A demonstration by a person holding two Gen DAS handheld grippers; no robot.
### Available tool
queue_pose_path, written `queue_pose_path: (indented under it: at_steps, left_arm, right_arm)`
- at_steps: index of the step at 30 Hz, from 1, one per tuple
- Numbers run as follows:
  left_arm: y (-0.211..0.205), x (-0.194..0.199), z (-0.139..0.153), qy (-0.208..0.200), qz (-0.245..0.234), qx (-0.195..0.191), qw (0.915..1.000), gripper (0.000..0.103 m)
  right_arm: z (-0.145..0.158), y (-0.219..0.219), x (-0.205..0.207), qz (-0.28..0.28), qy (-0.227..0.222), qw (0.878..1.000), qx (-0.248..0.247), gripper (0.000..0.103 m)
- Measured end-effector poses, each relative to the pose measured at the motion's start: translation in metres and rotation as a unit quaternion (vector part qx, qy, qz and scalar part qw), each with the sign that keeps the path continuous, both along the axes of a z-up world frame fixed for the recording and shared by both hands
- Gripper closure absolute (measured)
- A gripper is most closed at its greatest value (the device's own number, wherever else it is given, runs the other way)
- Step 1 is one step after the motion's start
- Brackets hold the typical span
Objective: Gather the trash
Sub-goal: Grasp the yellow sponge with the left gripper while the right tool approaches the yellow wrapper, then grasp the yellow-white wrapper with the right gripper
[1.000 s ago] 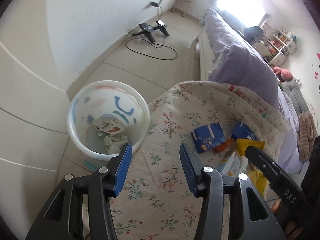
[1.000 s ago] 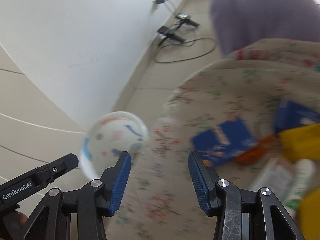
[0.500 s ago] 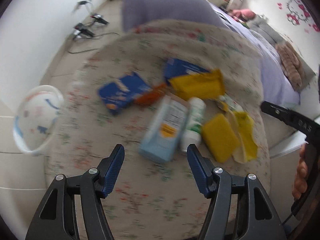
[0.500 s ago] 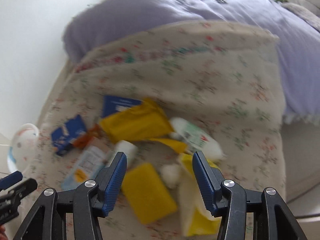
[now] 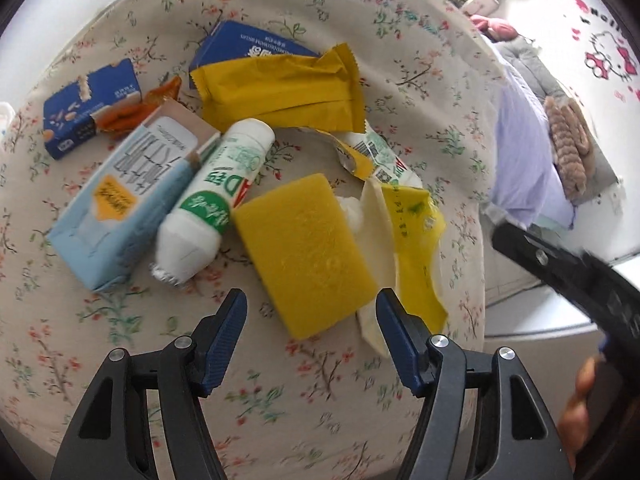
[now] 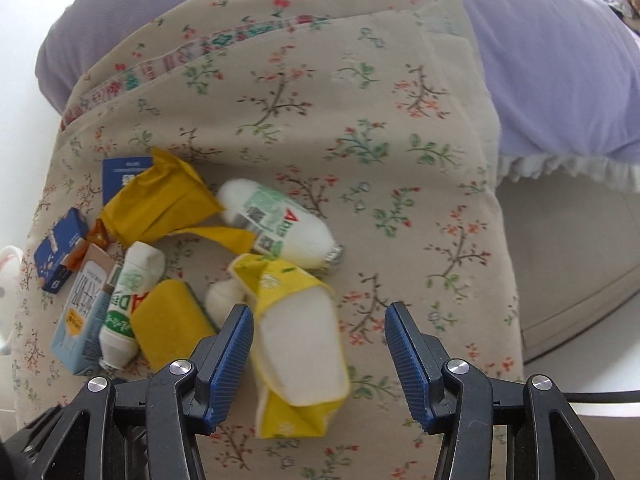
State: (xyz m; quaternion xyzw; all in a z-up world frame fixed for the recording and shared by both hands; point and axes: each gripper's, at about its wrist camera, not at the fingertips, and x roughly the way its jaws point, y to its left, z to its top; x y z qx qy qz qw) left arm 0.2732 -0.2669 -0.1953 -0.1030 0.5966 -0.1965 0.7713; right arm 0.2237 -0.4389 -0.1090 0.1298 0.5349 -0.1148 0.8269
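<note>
Trash [image 5: 308,256] heaped on floral cloth [image 5: 420,80], cartons [image 5: 120,200] alongside

Trash clusters tightly at the left of the floral cloth [image 6: 400,128]: yellow sponge [image 5: 306,256] touches white tube [image 5: 212,200] and torn yellow packet [image 6: 296,332]. Right and far cloth areas lie open for passage.

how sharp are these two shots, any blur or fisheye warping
Left wrist view: the yellow rectangular sponge is crisp, the floral cloth smears near the bottom, edges bow. Right wrist view: the yellow-and-white torn wrapper is softly blurred, the rim curves, daylight is even.
</note>
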Motion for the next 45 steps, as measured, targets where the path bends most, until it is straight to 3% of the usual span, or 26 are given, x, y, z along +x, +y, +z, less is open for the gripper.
queue_pose_path:
  at_steps: [3,13,19,27,35,45]
  left_arm:
    - [-0.008,0.007,-0.008,0.013,0.023,0.01,0.9996,0.033]
    - [-0.008,0.022,-0.033,0.042,0.089,-0.035,0.9945,0.033]
    - [0.004,0.018,-0.032,0.038,0.105,-0.066,0.9915,0.048]
    - [0.032,0.009,-0.016,0.037,0.11,-0.104,0.9878,0.052]
    - [0.067,-0.005,0.015,0.016,0.097,-0.106,0.9895,0.052]
    - [0.101,-0.012,0.049,-0.019,0.07,-0.106,0.9917,0.052]
  right_arm:
    - [0.0,-0.006,-0.004,-0.003,0.001,1.0,0.004,0.043]
    - [-0.01,-0.009,-0.002,0.002,0.014,0.999,0.031,0.043]
    - [-0.019,-0.014,-0.002,-0.005,0.029,0.999,0.034,0.044]
    - [-0.023,-0.004,0.0,0.023,0.033,0.998,0.041,0.046]
    - [-0.036,0.013,0.007,0.054,0.054,0.996,0.037,0.055]
    - [-0.045,0.032,0.013,0.07,0.075,0.995,-0.013,0.086]
